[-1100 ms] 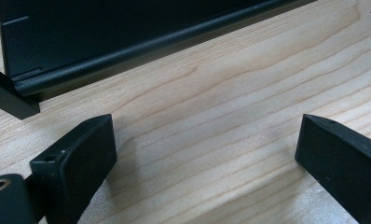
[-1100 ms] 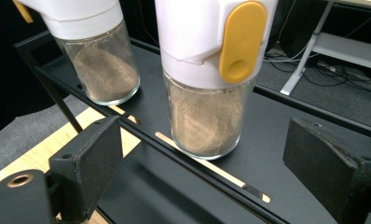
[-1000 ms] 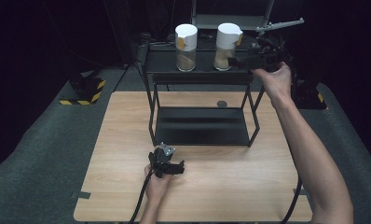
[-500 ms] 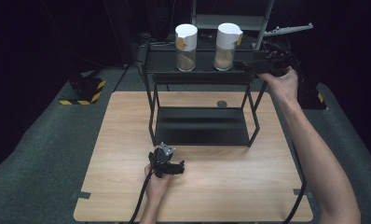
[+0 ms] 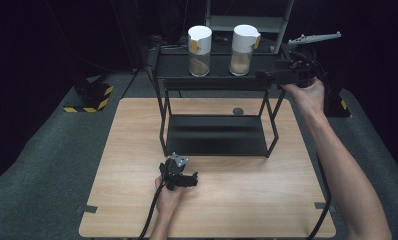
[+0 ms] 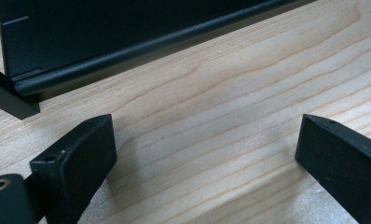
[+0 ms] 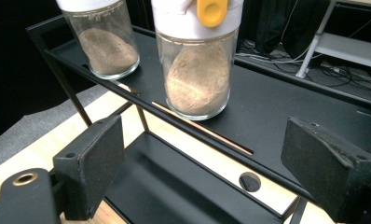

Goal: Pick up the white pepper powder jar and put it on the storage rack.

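Jar (image 7: 198, 70), lid cropped in the right gripper view, faces spread empty right gripper (image 7: 216, 179).

No legible text, label, brand, number or sign found in any view. Two clear glass jars with white lids, one (image 7: 198, 60) and the other (image 7: 104, 39), on black metal shelf rack (image 7: 286, 112): bore no readable print; yellow tab (image 7: 211, 10) on nearer lid was blank. Yellow-and-black hazard-striped block (image 5: 89, 97) on grey floor: stripes only, no lettering. Light wooden tabletop (image 6: 230, 116): unmarked.
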A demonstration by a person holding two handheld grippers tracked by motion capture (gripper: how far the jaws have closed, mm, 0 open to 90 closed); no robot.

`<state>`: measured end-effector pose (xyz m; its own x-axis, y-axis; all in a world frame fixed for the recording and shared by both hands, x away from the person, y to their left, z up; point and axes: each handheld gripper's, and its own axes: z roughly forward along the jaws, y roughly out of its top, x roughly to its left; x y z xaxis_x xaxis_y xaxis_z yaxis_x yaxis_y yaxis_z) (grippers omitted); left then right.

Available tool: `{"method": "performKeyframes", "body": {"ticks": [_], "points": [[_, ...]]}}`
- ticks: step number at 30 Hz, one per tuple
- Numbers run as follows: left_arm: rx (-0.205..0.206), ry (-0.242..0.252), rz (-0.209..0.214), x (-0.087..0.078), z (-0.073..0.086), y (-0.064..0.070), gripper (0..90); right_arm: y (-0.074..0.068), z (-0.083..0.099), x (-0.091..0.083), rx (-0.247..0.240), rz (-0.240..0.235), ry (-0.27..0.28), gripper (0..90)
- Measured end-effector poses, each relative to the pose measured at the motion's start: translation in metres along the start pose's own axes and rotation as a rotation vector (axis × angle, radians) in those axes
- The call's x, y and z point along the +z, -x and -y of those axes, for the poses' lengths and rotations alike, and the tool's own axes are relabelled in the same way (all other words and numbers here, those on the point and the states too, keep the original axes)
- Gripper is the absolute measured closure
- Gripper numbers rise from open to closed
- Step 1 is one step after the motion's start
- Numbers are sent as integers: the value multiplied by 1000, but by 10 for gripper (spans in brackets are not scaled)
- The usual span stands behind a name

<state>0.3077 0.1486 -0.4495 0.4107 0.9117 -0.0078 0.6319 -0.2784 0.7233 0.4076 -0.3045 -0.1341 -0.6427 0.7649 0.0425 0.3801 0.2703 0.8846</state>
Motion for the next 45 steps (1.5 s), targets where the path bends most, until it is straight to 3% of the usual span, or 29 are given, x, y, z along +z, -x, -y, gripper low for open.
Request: {"method": "performKeyframes", "body": {"ticks": [14,45], "points": [[1,1,-1,0,0,0,51,4,25,-7,-8,-39,0,131],[0,0,0,0,0,0,51,12,66,-6,6,-47,-21,131]]}}
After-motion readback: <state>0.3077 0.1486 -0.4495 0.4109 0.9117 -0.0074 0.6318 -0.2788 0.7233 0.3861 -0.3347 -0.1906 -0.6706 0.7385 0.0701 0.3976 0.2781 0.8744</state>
